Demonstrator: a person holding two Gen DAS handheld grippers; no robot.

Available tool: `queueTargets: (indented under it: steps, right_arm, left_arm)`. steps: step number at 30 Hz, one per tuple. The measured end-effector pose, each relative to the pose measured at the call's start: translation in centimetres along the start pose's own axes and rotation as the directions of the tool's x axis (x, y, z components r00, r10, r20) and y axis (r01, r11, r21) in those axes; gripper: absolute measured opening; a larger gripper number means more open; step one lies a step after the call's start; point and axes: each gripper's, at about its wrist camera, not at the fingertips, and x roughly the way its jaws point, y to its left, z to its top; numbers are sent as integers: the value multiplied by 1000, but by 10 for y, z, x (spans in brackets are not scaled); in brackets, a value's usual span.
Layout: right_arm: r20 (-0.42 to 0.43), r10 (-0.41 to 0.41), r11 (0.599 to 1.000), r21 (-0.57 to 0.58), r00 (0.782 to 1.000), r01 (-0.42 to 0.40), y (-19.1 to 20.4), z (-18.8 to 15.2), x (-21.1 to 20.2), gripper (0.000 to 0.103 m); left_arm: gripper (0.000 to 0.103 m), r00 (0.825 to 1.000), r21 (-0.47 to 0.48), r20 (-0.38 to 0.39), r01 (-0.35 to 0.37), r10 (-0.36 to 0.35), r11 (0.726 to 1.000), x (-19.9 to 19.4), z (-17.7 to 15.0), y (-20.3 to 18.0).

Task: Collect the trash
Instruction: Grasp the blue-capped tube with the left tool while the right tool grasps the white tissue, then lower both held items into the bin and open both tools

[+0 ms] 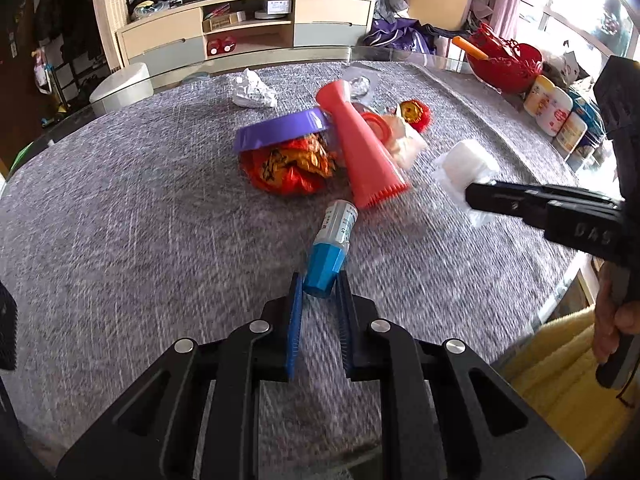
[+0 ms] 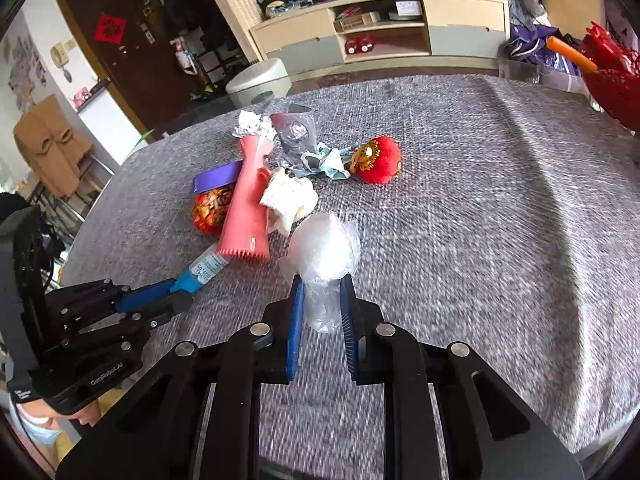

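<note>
Trash lies in a loose heap on the grey, coarse-woven tabletop [image 2: 460, 208], and I have a piece of it in each hand. Farthest left, my left hand-held gripper [image 1: 320, 292] has its ribbed blue pads pressed on the faceted blue cap of a small clear bottle [image 1: 334, 236], whose labelled body slants up toward the pile. Beyond it, a purple plastic lid [image 1: 280, 132] tilts over a crinkled orange-red foil wrapper [image 1: 288, 168]. Next to these lies a pink flared plastic piece [image 1: 360, 148] with a toothed wide end, and a crumpled silver foil ball [image 1: 254, 90] sits behind. Further right I see a wad of white tissue [image 2: 288, 200] and a round red plush ornament [image 2: 376, 160]. My right hand-held gripper [image 2: 322, 300] is clamped on a white roll in thin clear film [image 2: 324, 256]
</note>
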Motion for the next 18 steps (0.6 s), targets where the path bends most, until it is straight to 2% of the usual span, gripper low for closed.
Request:
queueTargets:
  steps: [9, 18]
  right_arm:
    - [33, 11, 1000, 2, 999, -11, 8, -23, -28, 19]
    - [14, 15, 998, 55, 1000, -16, 12, -76, -51, 19]
  left_arm:
    - [14, 1000, 12, 28, -5, 5, 1000, -39, -30, -22]
    - [14, 997, -67, 69, 42, -37, 997, -73, -74, -38]
